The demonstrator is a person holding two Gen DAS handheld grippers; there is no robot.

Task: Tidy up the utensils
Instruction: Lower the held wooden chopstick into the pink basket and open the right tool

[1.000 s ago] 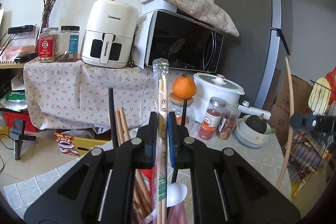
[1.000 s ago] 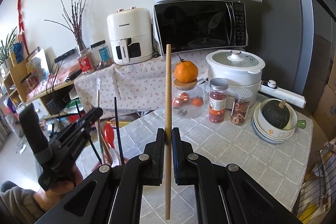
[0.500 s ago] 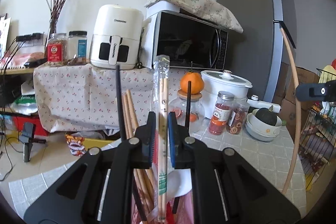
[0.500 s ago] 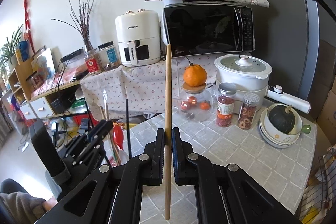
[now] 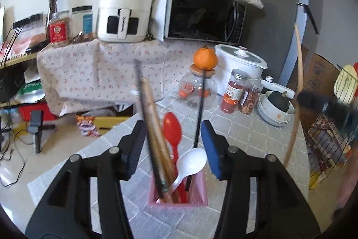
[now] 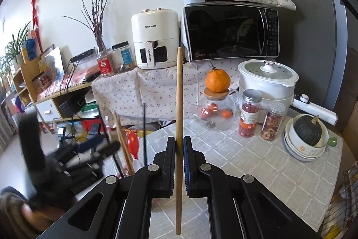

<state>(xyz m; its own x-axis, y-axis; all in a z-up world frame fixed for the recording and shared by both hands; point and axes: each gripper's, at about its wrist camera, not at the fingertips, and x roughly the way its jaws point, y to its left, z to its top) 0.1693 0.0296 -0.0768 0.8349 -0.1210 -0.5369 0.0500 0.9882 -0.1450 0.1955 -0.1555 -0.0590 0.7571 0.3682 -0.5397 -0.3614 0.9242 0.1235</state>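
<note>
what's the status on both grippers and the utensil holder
Left gripper open, jaws just opened, nothing pinched, above pink holder. Right gripper shut on wooden chopstick, upright. Holder crowded: chopsticks, red spoon, white spoon.

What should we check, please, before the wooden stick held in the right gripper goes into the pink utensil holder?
1. Right gripper shut firmly on the wooden stick: ok, its pads clamp the stick, which stands upright.
2. Left gripper has let go: ok, its jaws have just been opening and the pads press on nothing, though utensils stand between them.
3. Left gripper clear of the holder: not ok, it hovers right over the pink holder.
4. Room in the holder: cannot tell; the wooden chopsticks, red spoon and white spoon already crowd it.
5. Holder upright on the table: ok.
</note>
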